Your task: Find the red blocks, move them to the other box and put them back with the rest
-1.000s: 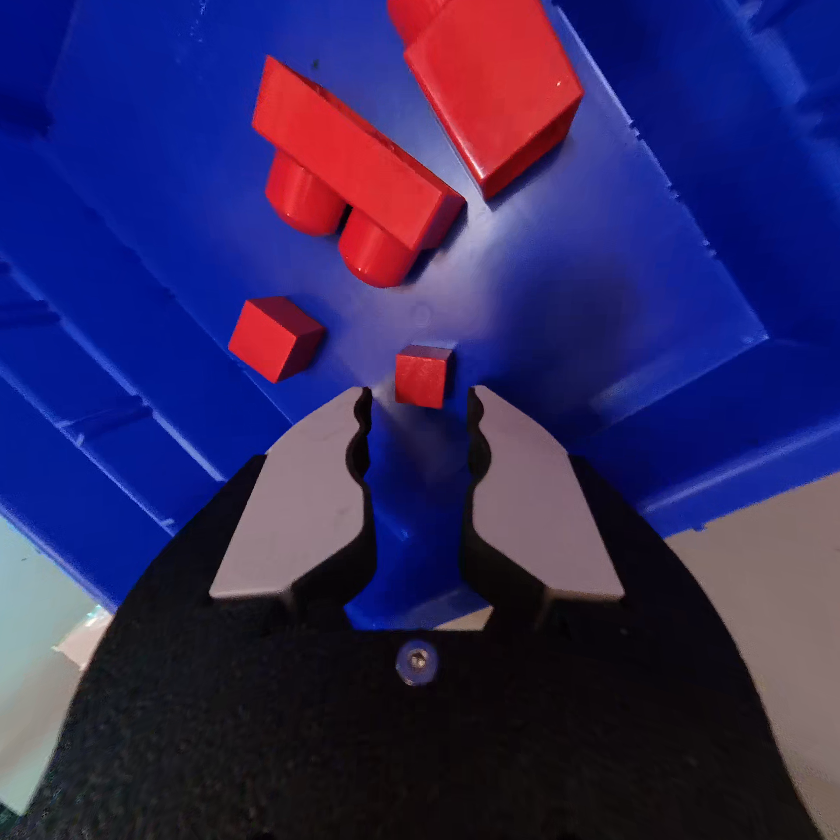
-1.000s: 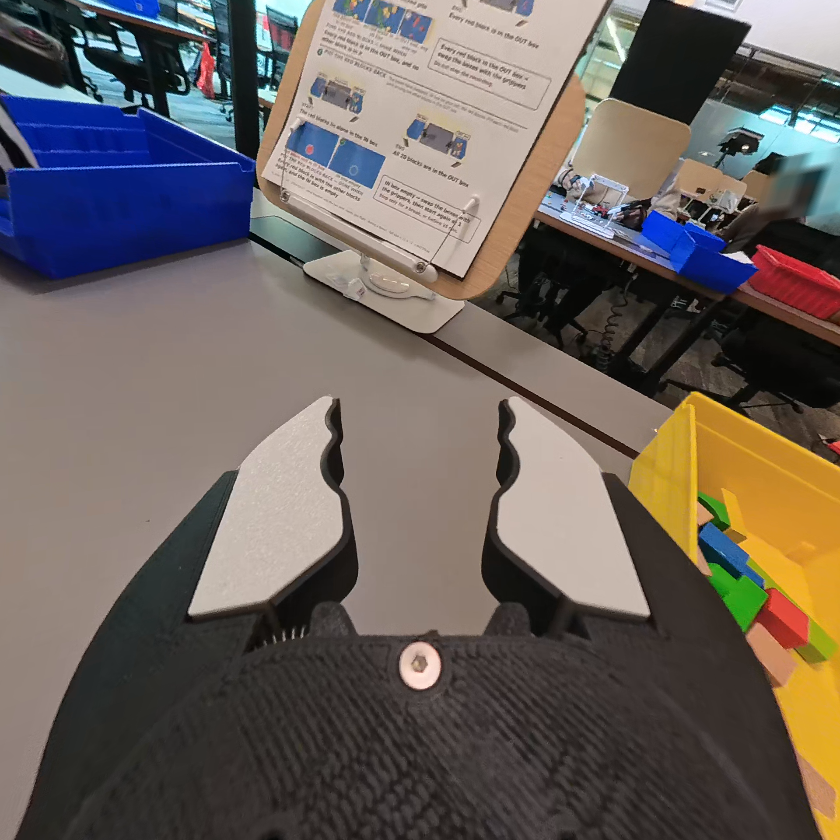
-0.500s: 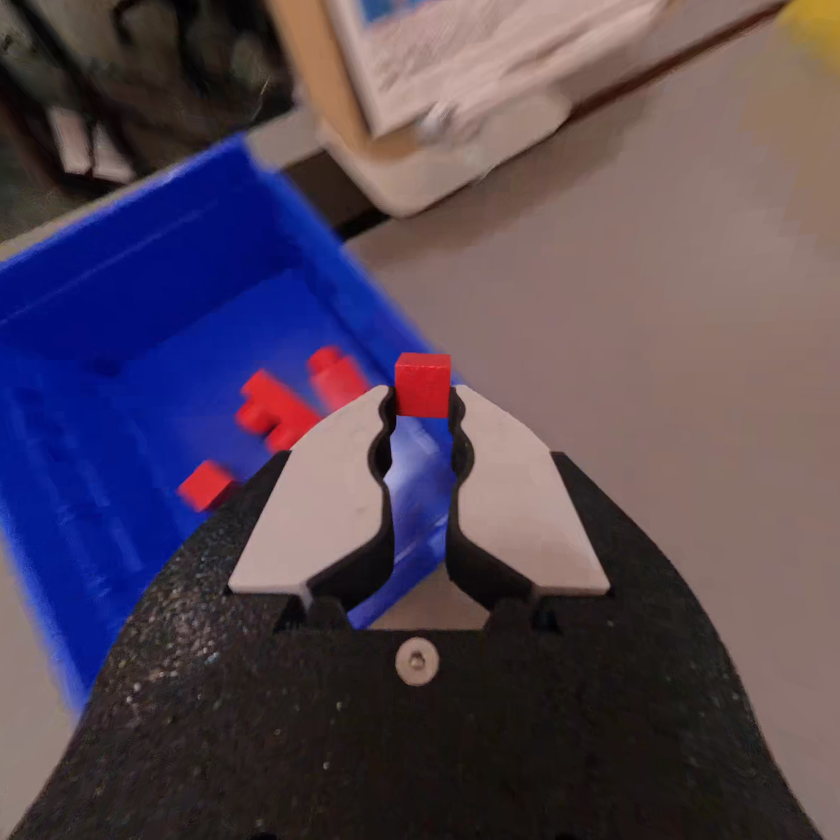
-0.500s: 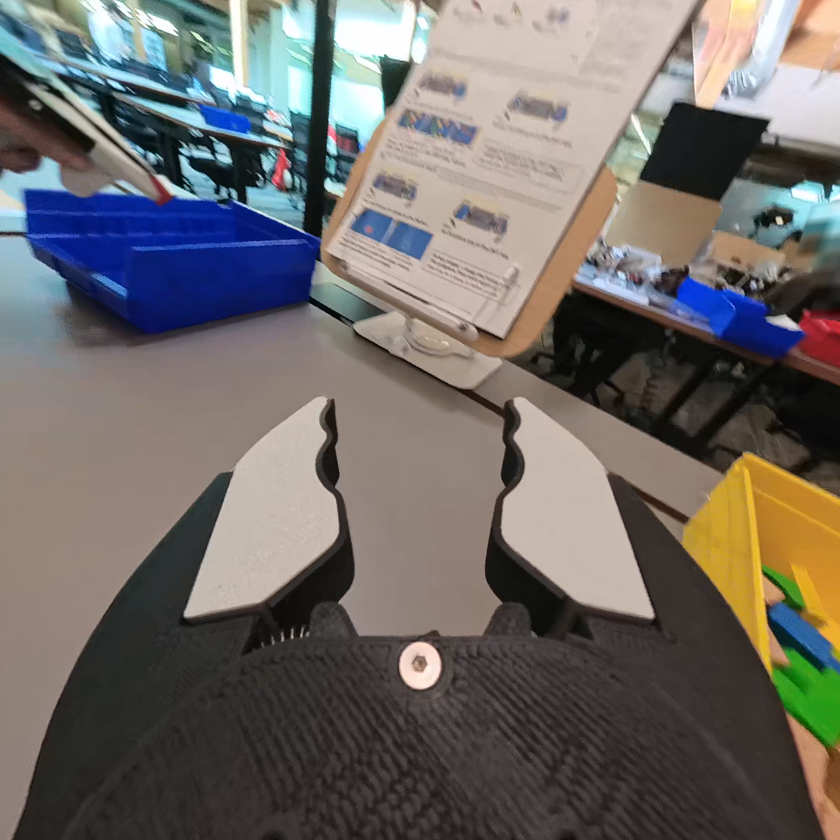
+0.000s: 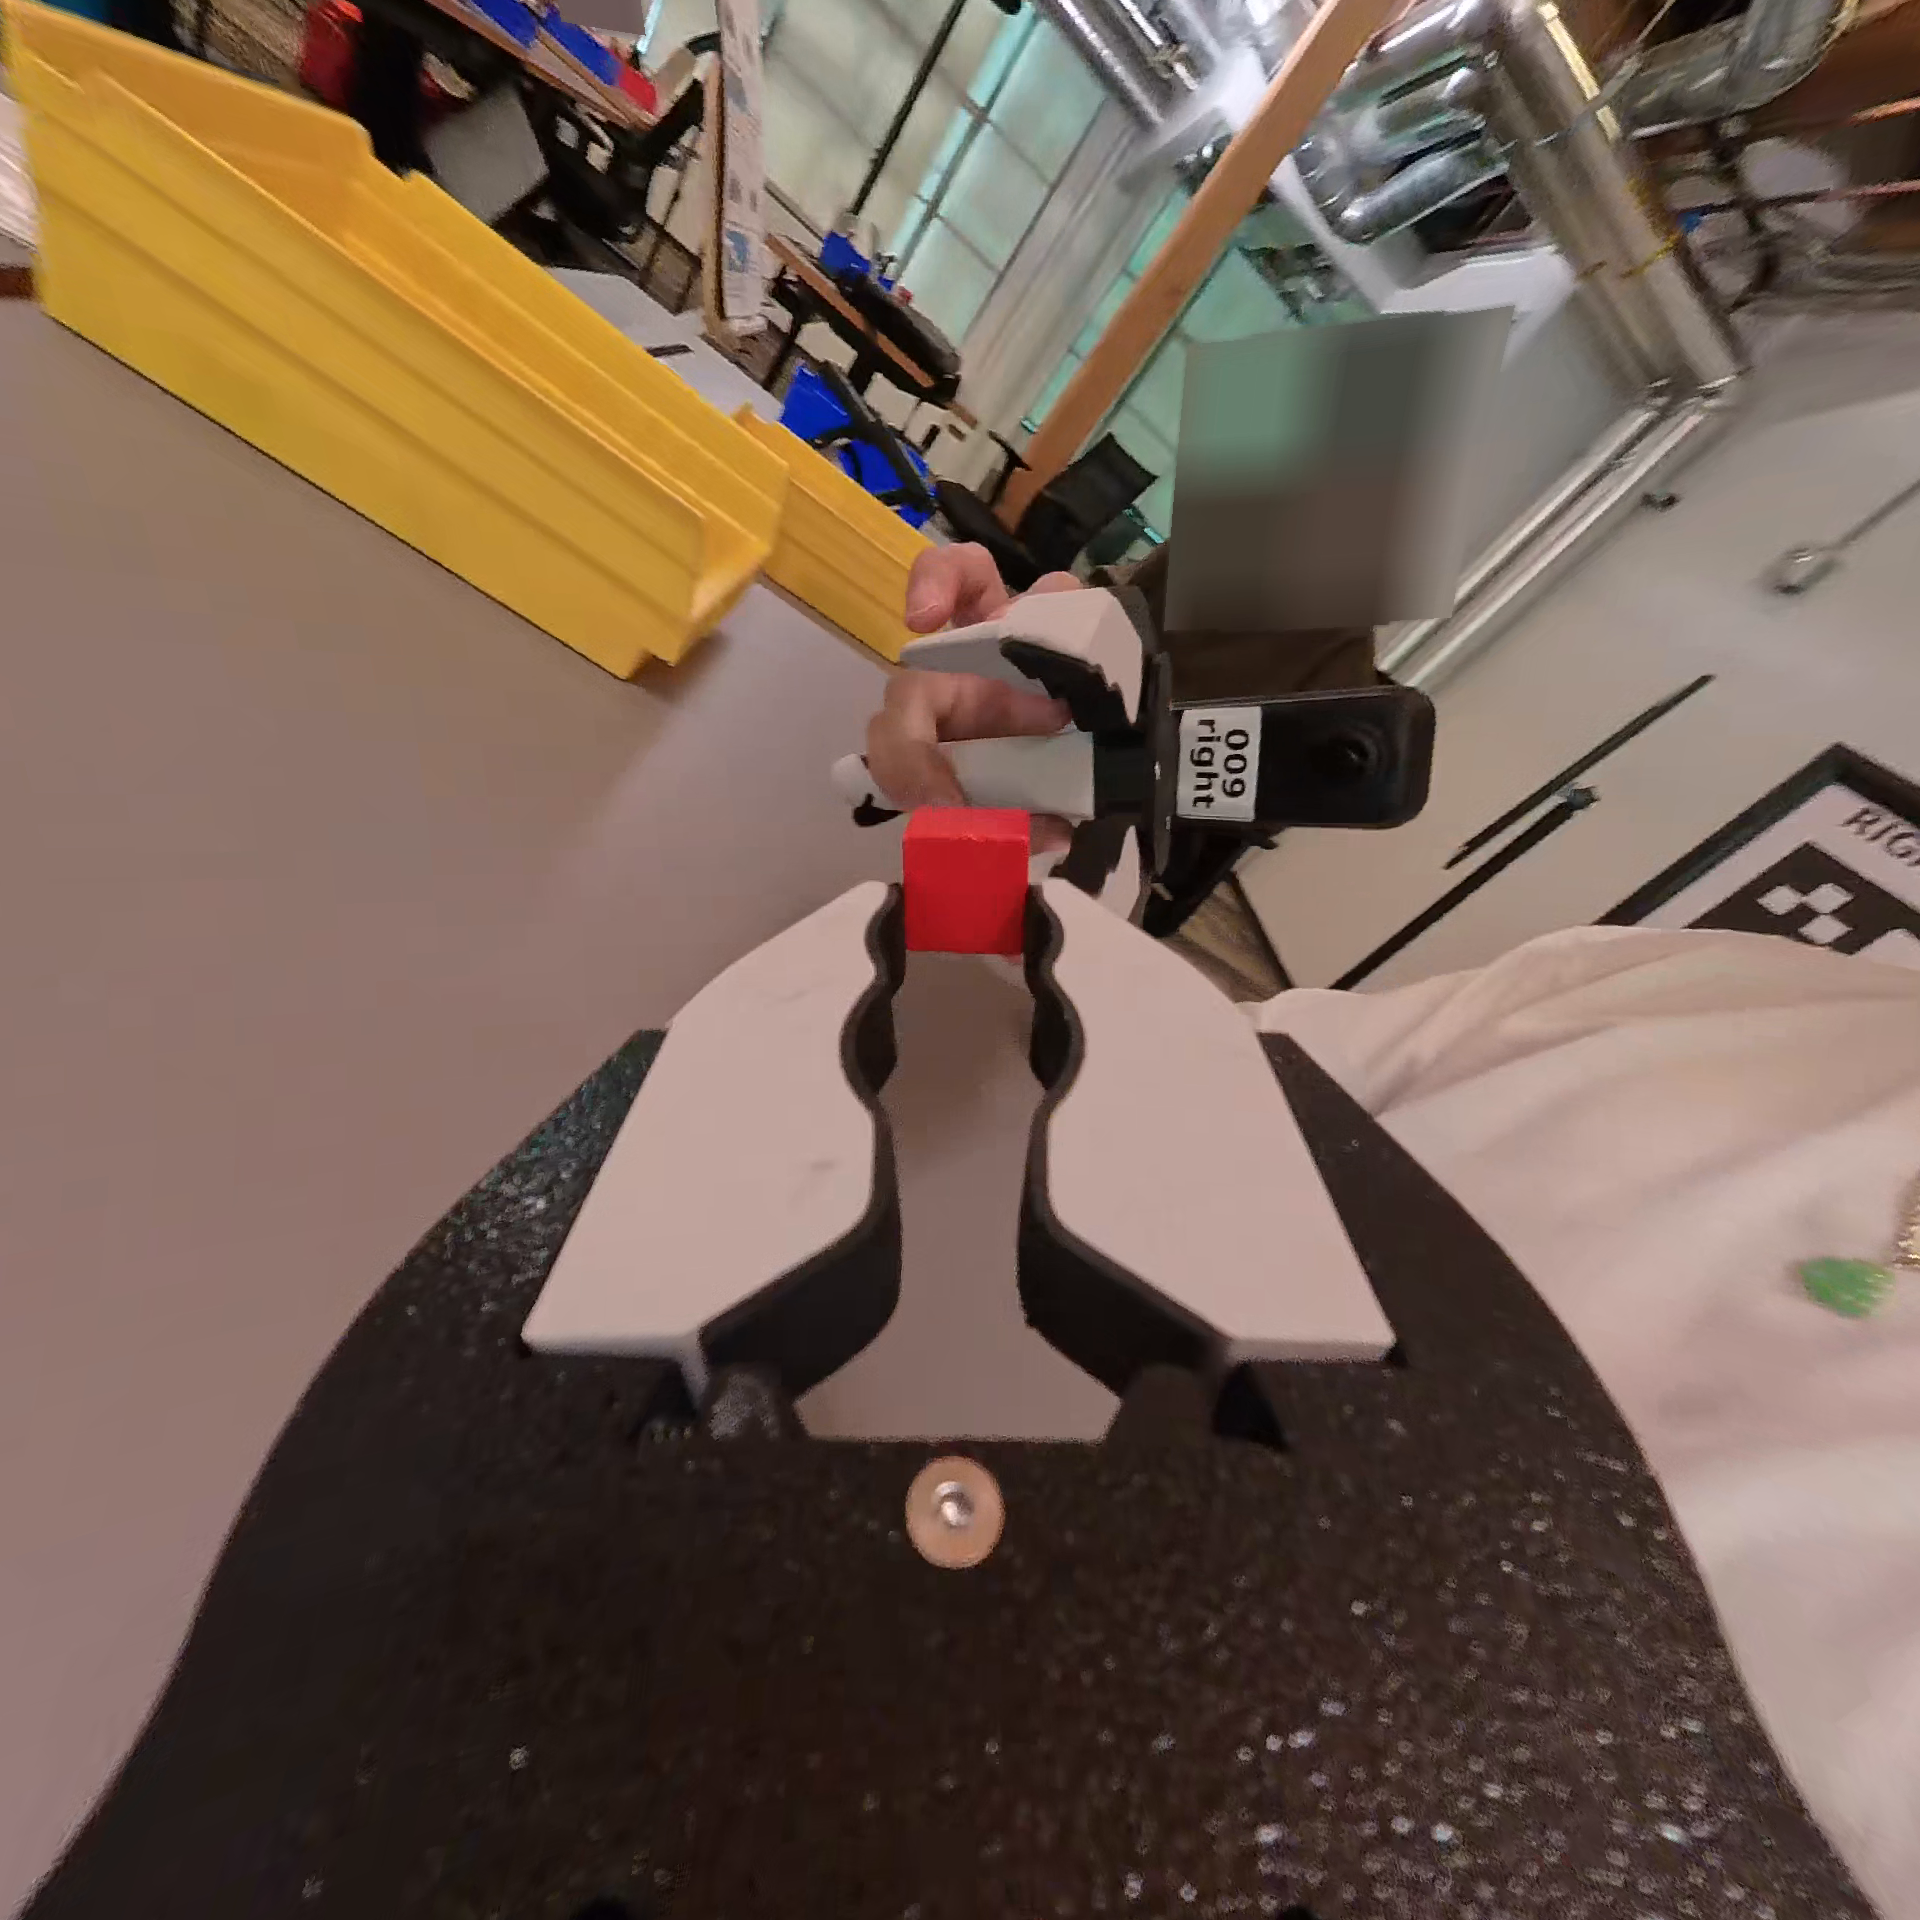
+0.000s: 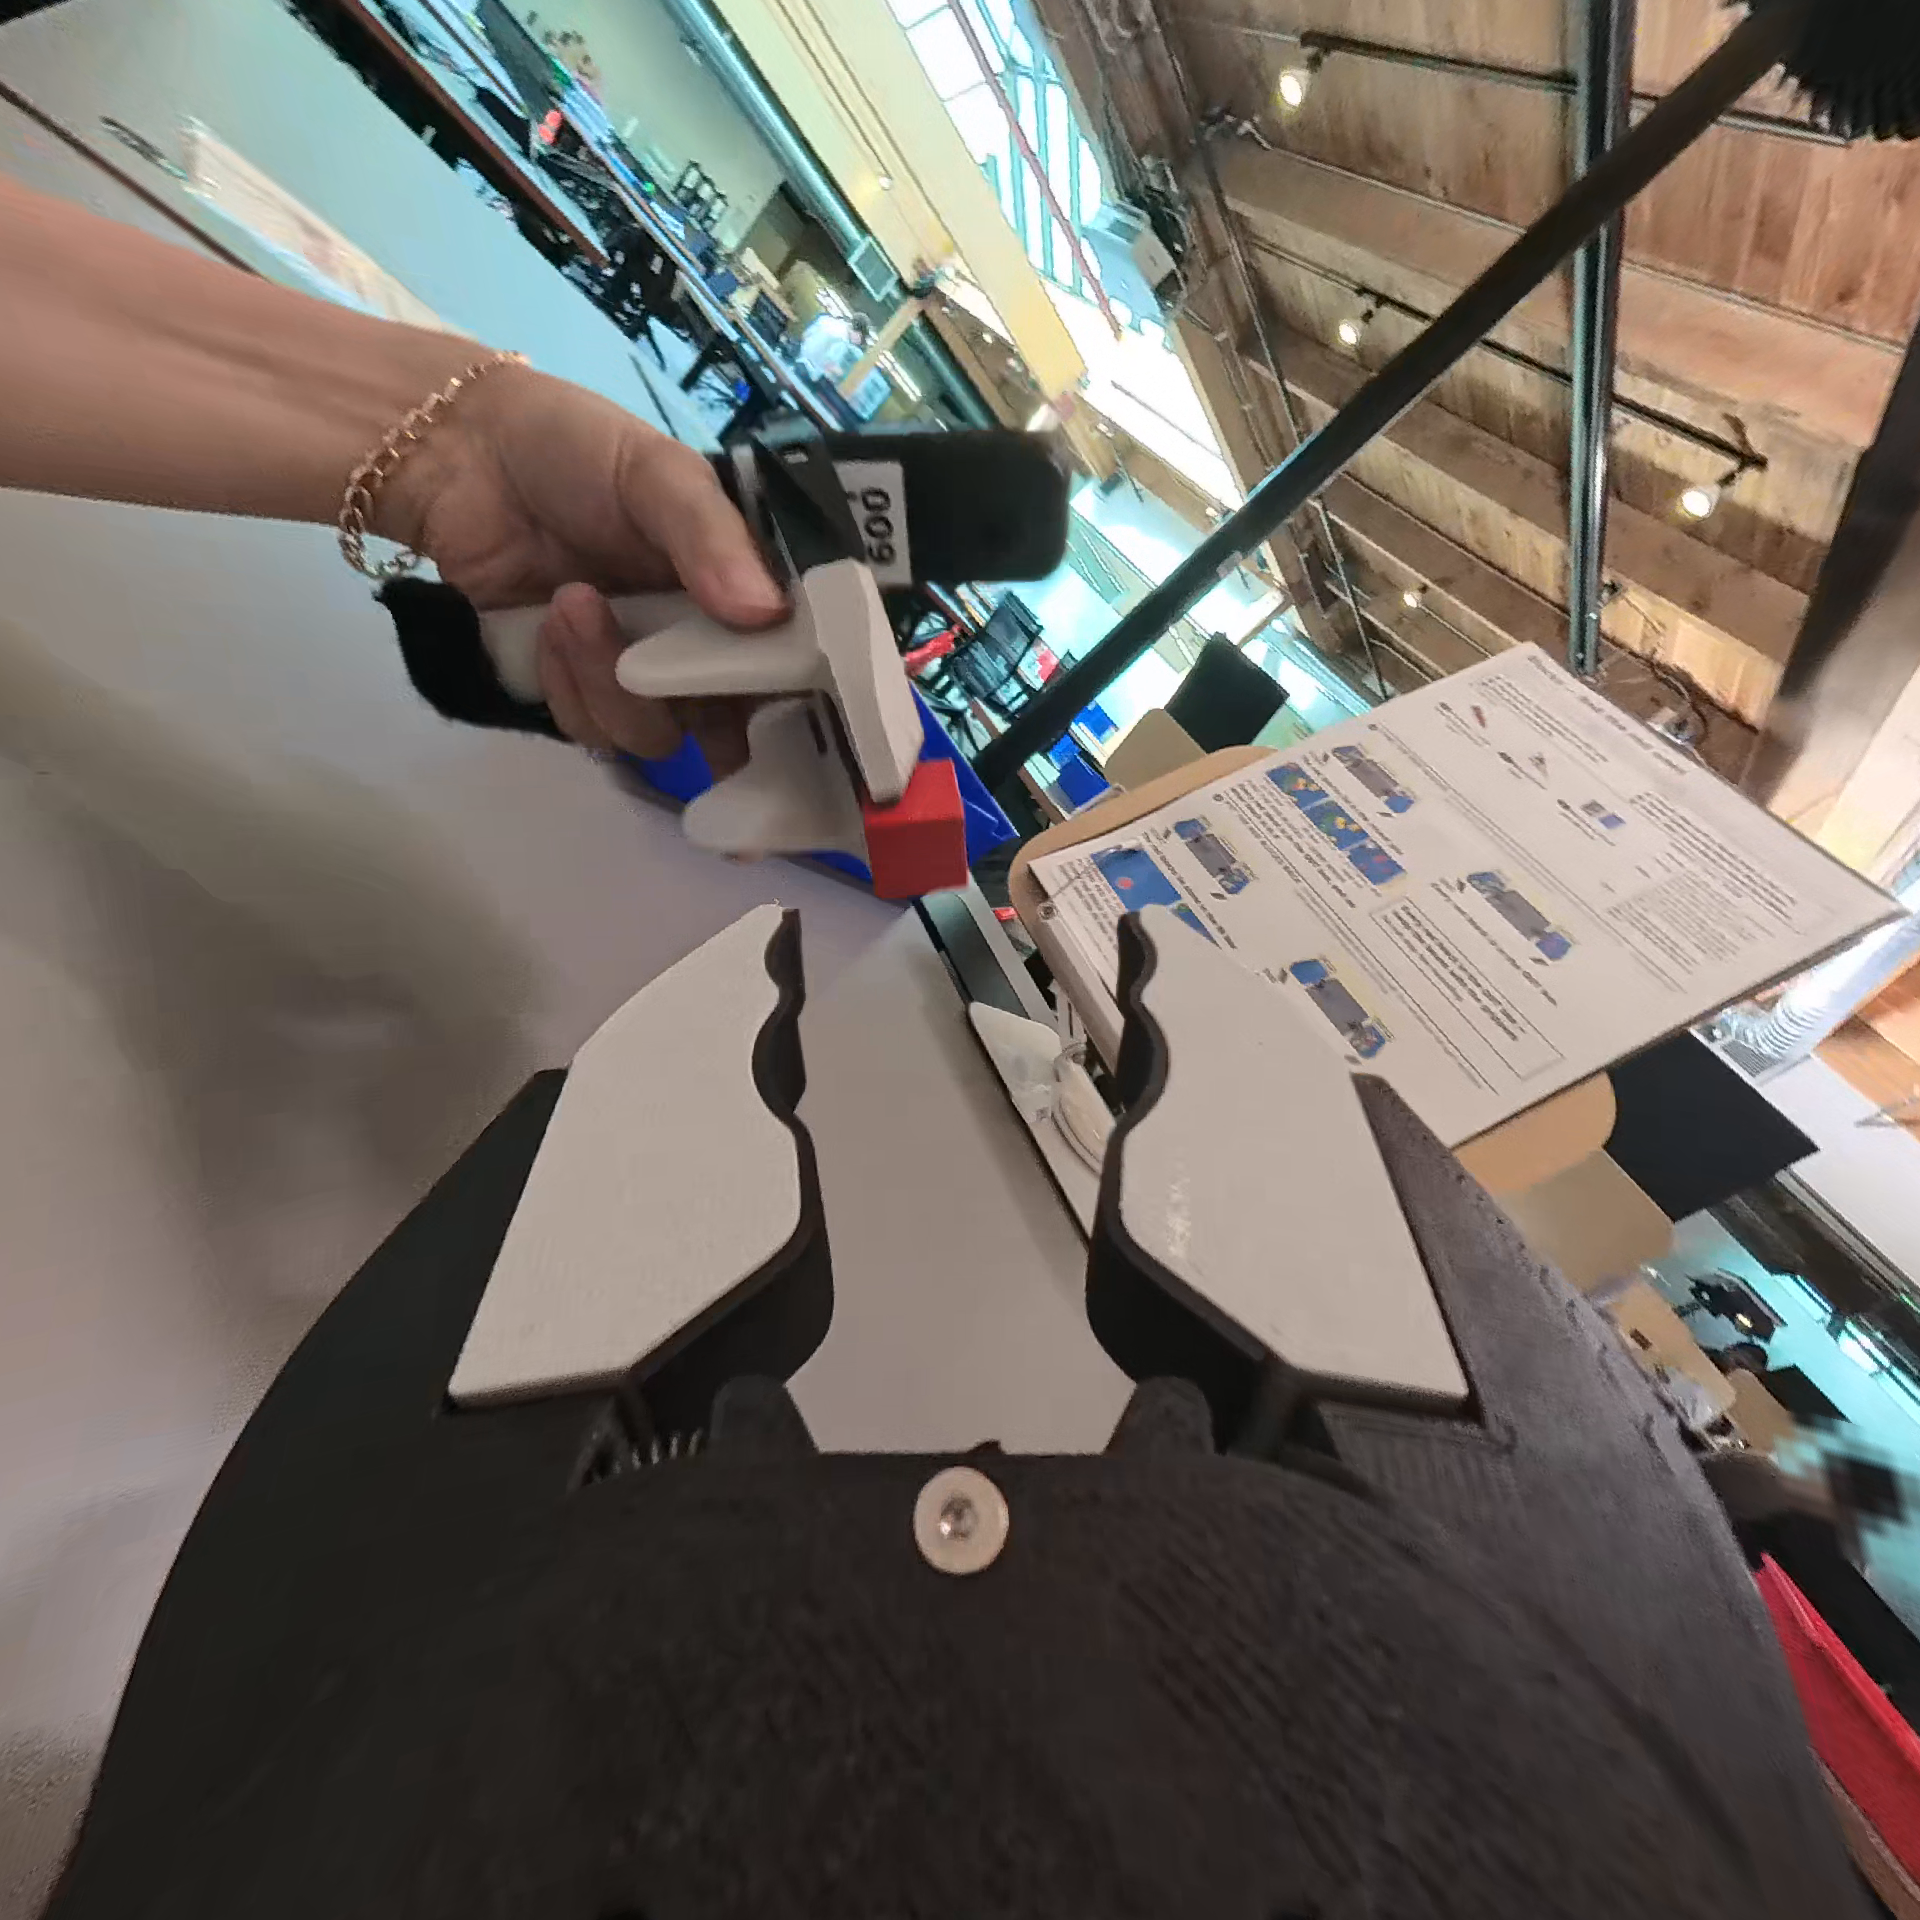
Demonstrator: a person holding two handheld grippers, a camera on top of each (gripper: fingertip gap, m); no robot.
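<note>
Light: bright and even indoors; daylight from tall windows [image 6: 1049, 208] washes out to white, and small ceiling spot lamps [image 6: 1696, 503] glow.
Shadows: a soft grey smear lies on the pale matte tabletop [image 6: 260, 935].
Blur: the long yellow plastic bin [image 5: 343, 312] and the hand are smeared by motion.
Distortion: wide-angle bending tilts the room's edges.

Each wrist camera looked along its own jaws, facing the other above the worktop [image 5: 312, 935]; both closely shared the red block [image 5: 966, 896].
</note>
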